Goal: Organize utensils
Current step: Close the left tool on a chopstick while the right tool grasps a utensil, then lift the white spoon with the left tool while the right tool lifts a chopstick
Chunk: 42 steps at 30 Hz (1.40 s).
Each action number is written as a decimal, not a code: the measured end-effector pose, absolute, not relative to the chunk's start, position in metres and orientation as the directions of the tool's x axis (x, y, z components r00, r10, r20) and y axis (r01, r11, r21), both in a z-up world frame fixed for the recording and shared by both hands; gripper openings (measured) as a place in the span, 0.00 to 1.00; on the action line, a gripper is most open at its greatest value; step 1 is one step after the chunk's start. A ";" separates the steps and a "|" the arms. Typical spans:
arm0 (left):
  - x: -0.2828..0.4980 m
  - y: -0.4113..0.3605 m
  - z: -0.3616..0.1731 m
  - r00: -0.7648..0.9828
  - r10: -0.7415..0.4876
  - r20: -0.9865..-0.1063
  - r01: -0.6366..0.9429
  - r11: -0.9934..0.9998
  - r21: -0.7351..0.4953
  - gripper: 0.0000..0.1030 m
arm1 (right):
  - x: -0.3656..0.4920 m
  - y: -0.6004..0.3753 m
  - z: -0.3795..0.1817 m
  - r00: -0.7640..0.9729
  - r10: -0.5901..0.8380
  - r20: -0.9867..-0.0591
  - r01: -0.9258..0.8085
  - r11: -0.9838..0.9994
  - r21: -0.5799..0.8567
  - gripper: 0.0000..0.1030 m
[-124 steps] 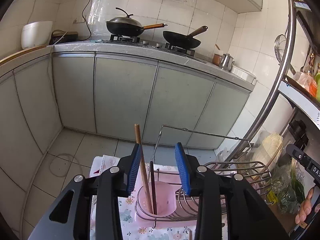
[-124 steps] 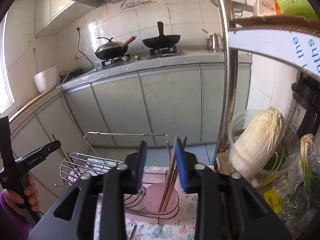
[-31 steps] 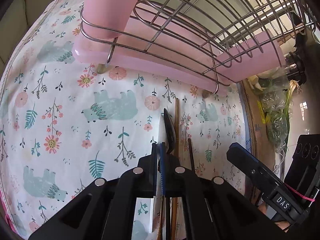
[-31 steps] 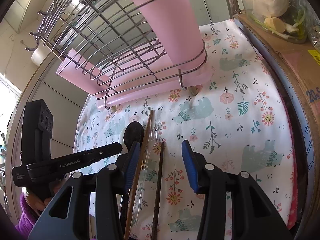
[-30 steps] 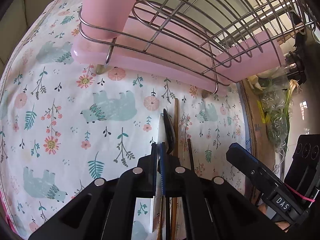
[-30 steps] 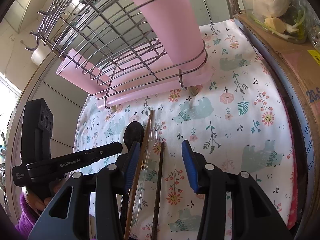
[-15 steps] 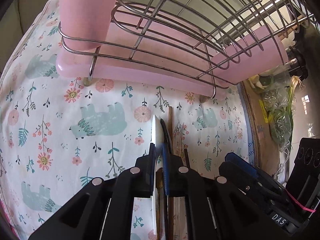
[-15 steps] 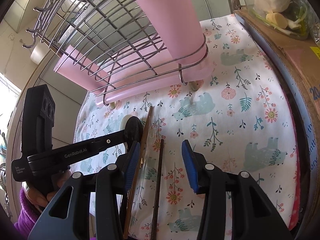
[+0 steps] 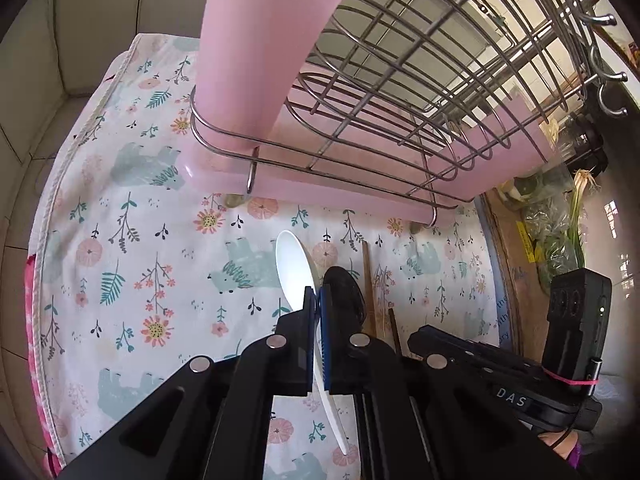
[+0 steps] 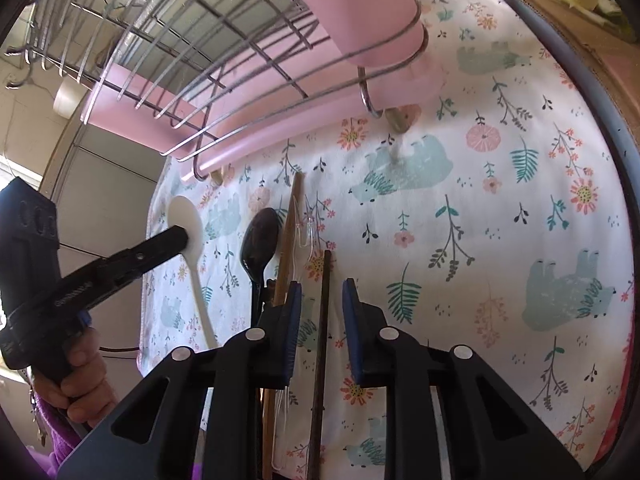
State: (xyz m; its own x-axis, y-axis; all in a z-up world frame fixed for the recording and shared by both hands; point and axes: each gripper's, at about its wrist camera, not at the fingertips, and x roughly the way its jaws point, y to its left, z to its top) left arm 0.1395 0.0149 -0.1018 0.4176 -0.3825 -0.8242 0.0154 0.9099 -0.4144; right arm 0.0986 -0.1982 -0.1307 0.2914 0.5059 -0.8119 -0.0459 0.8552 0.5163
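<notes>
My left gripper (image 9: pixel 317 300) is shut on a white plastic spoon (image 9: pixel 294 266) and holds it just above the floral cloth; it shows in the right wrist view (image 10: pixel 186 222) too. A black spoon (image 10: pixel 259 246), a light wooden chopstick (image 10: pixel 289 236), a clear plastic fork (image 10: pixel 301 232) and a dark chopstick (image 10: pixel 325 300) lie side by side on the cloth. My right gripper (image 10: pixel 319 294) is open, its blue pads either side of the dark chopstick. The pink utensil cup (image 9: pixel 264 36) stands in the wire rack (image 9: pixel 420 92) beyond.
A pink drip tray (image 9: pixel 360 188) sits under the rack. The floral cloth (image 10: pixel 500 200) covers the table. A cardboard box edge (image 10: pixel 560 32) and bagged vegetables (image 9: pixel 556 220) border the right side. The cloth's left edge (image 9: pixel 44 216) drops to the floor.
My left gripper has lifted the white spoon off the cloth and away from the black spoon. My right gripper has moved down and forward over the dark chopstick.
</notes>
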 end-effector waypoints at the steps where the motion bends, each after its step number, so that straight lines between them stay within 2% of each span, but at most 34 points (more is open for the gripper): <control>1: 0.139 0.018 -0.101 0.420 -0.388 -0.820 0.014 0.907 -0.422 0.02 | 0.100 -0.196 -0.132 0.289 0.496 -0.819 -0.045 0.862 0.505 0.21; 6: 0.131 0.030 -0.089 0.445 -0.408 -0.797 0.019 0.894 -0.447 0.02 | 0.106 -0.182 -0.141 0.272 0.460 -0.845 -0.053 0.884 0.464 0.21; 8: 0.128 0.035 -0.085 0.454 -0.412 -0.790 0.022 0.891 -0.453 0.02 | 0.107 -0.176 -0.140 0.286 0.433 -0.855 -0.067 0.899 0.433 0.14; 13: 0.123 0.046 -0.075 0.473 -0.414 -0.778 0.020 0.888 -0.460 0.02 | 0.104 -0.159 -0.139 0.311 0.375 -0.873 -0.114 0.927 0.358 0.05; 18: 0.117 0.049 -0.063 0.510 -0.389 -0.767 0.015 0.896 -0.444 0.02 | 0.096 -0.159 -0.135 0.354 0.386 -0.852 -0.117 0.922 0.370 0.05; 32: 0.083 0.063 -0.001 0.703 -0.234 -0.671 0.011 0.948 -0.319 0.02 | 0.067 -0.186 -0.064 0.598 0.394 -0.698 -0.166 0.913 0.373 0.04; 42: 0.068 0.061 0.034 0.773 -0.198 -0.603 0.020 0.957 -0.289 0.02 | 0.051 -0.206 -0.020 0.716 0.395 -0.576 -0.198 0.906 0.375 0.04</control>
